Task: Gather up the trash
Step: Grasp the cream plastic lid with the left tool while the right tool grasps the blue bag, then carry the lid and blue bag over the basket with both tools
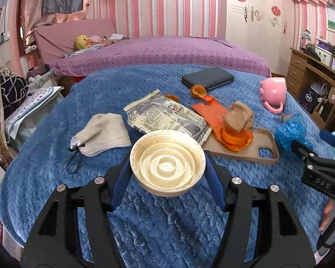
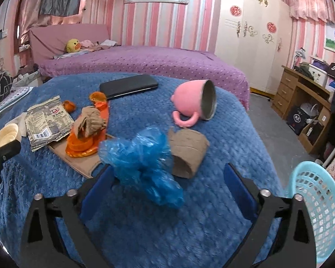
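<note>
A cream round lid (image 1: 167,163) hangs just above the blue blanket (image 1: 167,223), with my left gripper (image 1: 167,158) shut on its two sides. That lid (image 2: 6,134) also shows at the left edge of the right wrist view. A crumpled blue plastic bag (image 2: 145,167) lies on the blanket between the fingers of my right gripper (image 2: 167,169). The right gripper is open: the bag is close to the left pad and well apart from the right pad. In the left wrist view the bag (image 1: 290,129) sits at the right, by the right gripper's fingers (image 1: 310,158).
A printed snack wrapper (image 1: 167,118), orange peel (image 1: 234,136) and crumpled brown paper (image 1: 239,116) on a beige phone case (image 1: 263,151). A cardboard tube (image 2: 187,154), a tipped pink cup (image 2: 189,105), a black phone (image 2: 129,87), a beige pouch (image 1: 105,134). A light blue basket (image 2: 317,212) stands at the right.
</note>
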A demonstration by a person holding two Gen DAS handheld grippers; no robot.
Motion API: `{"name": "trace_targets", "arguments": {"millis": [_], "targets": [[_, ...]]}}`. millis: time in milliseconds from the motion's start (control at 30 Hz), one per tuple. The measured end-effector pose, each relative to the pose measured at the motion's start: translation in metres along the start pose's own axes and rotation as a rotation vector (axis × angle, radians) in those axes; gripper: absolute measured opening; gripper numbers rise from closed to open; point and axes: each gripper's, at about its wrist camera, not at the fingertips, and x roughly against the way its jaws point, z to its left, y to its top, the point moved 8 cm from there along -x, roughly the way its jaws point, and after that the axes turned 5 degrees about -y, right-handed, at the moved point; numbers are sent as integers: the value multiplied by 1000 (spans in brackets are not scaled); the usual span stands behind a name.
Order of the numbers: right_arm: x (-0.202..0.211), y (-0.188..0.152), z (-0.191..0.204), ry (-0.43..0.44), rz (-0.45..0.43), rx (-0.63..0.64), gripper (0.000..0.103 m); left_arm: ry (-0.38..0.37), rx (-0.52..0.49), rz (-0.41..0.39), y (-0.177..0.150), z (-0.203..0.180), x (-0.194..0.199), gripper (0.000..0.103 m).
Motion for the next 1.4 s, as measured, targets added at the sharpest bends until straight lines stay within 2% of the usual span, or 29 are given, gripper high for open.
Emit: {"name": "trace_targets", "arguments": {"millis": [33,100,167,233,533,733,1400], "targets": [[-3,0,2,11,12,0,75,5,-3,-6,2,0,0,61],[-9,-3,9,47,42,4,67,13,-8,-16,4,-1,2,61],[-16,-7,18,77,73,23,40,13,-7,-22,4,-2,3,61],[-15,-6,20,108,68,24,32,10,-4,-21,4,-3,4,61],[20,1,-3,138,-28,-19,31,-1,11,-29,5,-10,8,61],[25,-7,-21,110,-31,1,31,-18,16,-24,4,-24,8,61],[34,-21,-120,21,-21,-74,31,-54,-59,-32,-6,-83,7,61]]}}
